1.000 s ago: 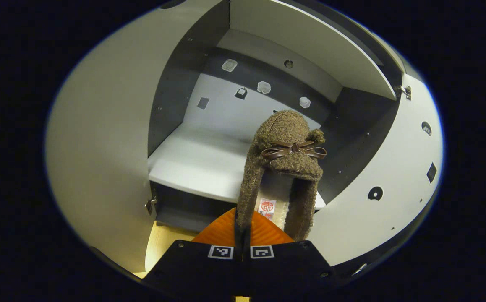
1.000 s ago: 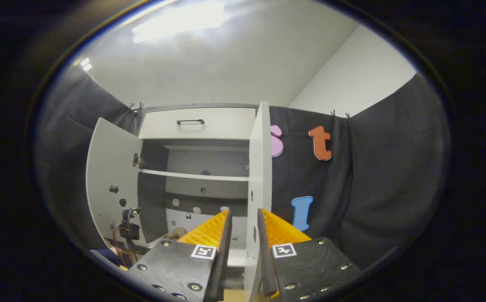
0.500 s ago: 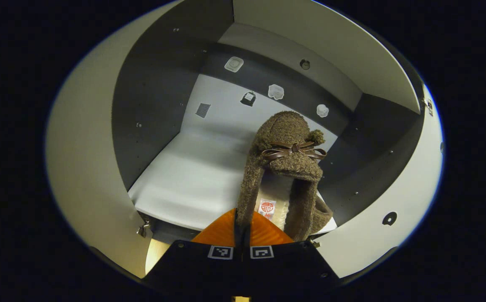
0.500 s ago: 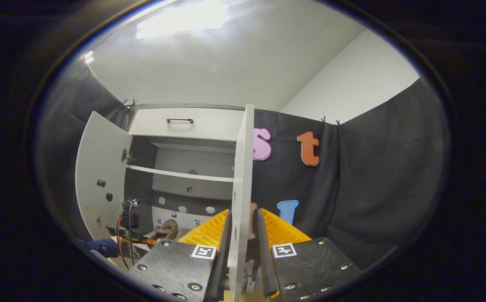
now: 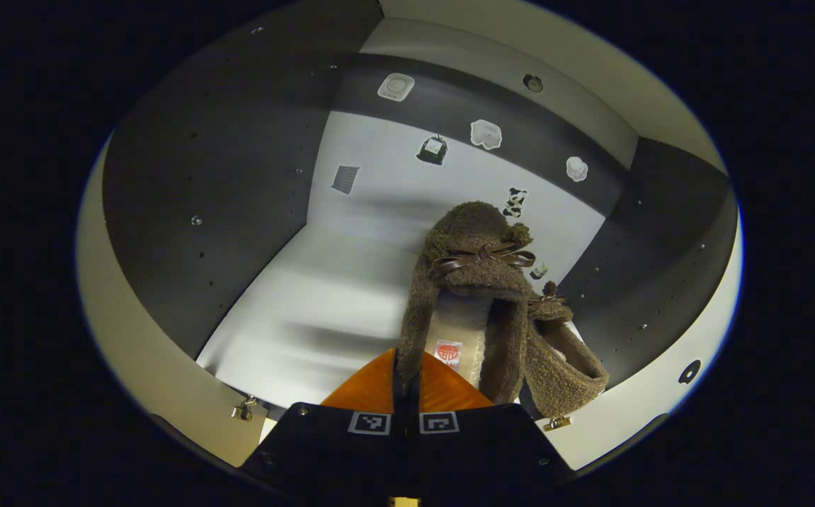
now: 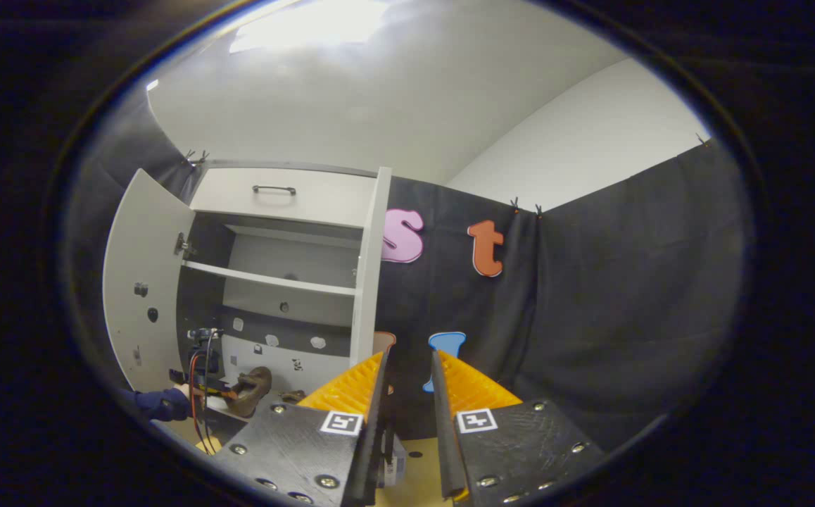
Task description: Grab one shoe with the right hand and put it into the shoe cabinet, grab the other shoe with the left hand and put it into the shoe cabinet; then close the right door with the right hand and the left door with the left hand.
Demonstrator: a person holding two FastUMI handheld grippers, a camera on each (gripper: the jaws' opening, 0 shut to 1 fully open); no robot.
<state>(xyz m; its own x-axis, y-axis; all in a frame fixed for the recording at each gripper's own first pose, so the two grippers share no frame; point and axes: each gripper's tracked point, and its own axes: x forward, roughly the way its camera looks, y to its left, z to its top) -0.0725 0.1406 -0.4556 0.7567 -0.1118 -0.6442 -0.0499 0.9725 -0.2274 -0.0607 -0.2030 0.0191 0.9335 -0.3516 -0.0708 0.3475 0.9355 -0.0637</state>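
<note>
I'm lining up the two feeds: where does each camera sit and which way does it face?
Left gripper view: rides the left tongs, facing into the cabinet's lower compartment; they grip a brown shoe beside the second shoe.
Right gripper view: rides the right tongs, facing the open cabinet from farther off; a sleeve shows.
Shared: cabinet, held shoe.

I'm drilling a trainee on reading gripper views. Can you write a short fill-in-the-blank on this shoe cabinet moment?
1. The left gripper is shut on a fuzzy brown ____.
2. A second shoe already lies on the cabinet's bottom ____.
3. Both cabinet doors stand ____.
4. The right gripper holds ____.

Missing words: shoe; shelf; open; nothing
</note>
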